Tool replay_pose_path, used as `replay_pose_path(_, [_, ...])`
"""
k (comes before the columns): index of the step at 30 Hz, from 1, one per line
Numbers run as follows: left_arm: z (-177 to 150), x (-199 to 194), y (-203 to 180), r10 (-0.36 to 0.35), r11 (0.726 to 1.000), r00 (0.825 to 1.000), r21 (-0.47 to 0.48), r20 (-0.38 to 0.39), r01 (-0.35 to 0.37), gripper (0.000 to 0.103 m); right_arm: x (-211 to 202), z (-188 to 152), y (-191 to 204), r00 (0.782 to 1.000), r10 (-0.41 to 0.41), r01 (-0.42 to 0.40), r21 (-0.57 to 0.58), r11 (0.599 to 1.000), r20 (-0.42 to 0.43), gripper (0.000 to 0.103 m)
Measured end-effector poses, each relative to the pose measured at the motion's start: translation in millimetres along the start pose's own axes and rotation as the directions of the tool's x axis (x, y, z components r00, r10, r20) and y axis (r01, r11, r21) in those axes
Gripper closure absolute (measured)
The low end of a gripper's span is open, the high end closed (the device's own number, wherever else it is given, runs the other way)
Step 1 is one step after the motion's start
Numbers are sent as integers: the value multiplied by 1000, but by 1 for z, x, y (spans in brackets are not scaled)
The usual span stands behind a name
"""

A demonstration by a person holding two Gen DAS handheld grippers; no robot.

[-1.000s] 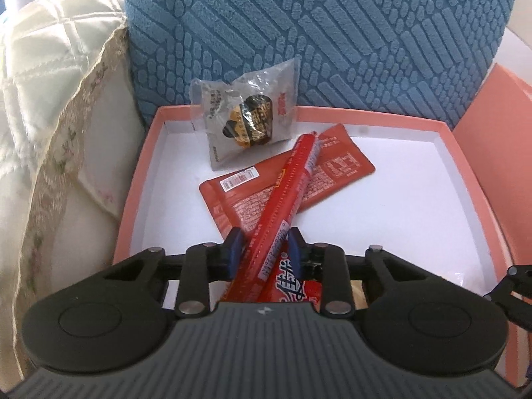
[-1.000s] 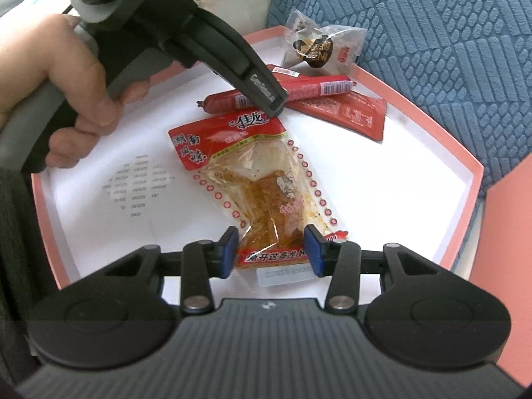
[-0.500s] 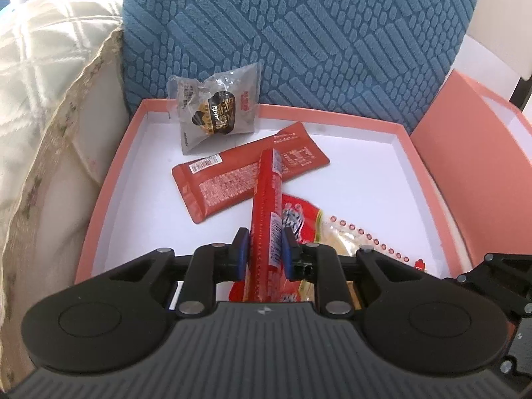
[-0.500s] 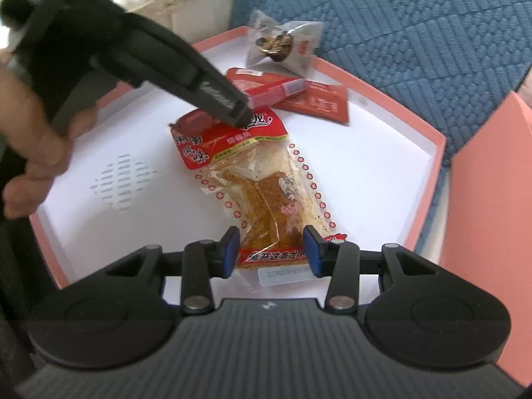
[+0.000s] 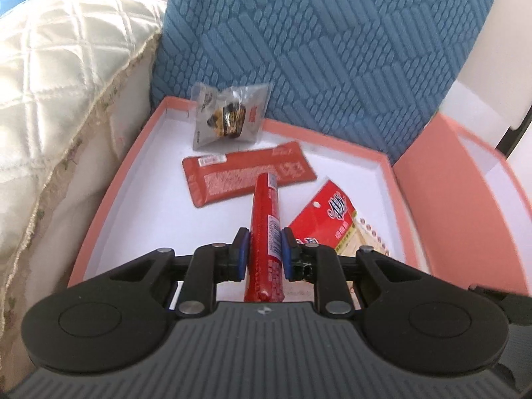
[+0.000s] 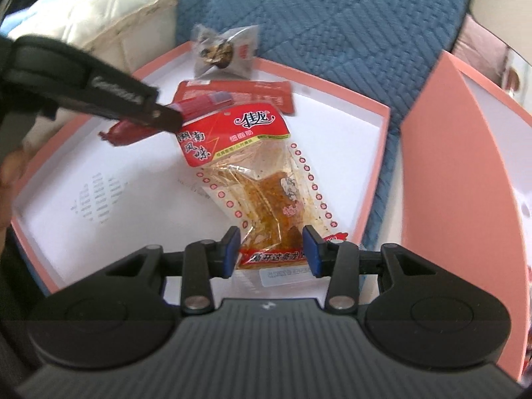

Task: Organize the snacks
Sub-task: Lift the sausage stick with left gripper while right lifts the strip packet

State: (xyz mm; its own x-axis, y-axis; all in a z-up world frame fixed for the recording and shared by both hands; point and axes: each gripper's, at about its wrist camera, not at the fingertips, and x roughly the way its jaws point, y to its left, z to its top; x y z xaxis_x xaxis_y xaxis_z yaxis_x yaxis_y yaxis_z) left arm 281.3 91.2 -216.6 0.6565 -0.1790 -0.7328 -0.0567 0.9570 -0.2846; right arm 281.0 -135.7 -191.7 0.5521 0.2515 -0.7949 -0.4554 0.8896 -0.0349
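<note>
**Two snacks gripped over the pink box**

Left gripper [image 5: 261,249]: jaws drawn narrow and clamped on a red sausage stick [image 5: 265,219], after closing further within the last second. The stick is seen lifted, its far end over the flat red sachet [image 5: 247,179].

Right gripper [image 6: 271,249]: jaws set partway, pressed on the lower end of a clear spicy-strip packet [image 6: 262,186] with a red header.

The sachet lies flat near the far edge of the pink box [image 5: 109,196]. A small clear-wrapped snack [image 5: 229,116] is propped on the far rim, toward the far left corner. A blue cushion [image 5: 332,50] is noted behind the box.
</note>
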Motion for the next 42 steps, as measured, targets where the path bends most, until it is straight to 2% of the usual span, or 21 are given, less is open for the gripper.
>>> replay_pose_path(4, [0,-10,4,-9,999,1000,-38,29,10,79,-5,-1,-6,1000,-5,4,67,998,20,60])
replay_pose_path(11, [1,-24,8,-38,996,998,-78,59,43,79,-12,8,-8,998,-21,15,102,995,52,60])
replay_pose_path(25, [20,-75,3,-60,993,987,-95,147,74,79,-51,11,-24,994,-16,-3,174,985,108,60])
replay_pose_path(35, [39,-111,-20,-68,995,979,-56,194,80,79,-103,29,-45,982,2,-43,217,975,186,61])
replay_pose_path(42, [52,-124,-45,-90,995,973,-22,212,97,79,-131,39,-57,973,-25,-27,222,975,231,61])
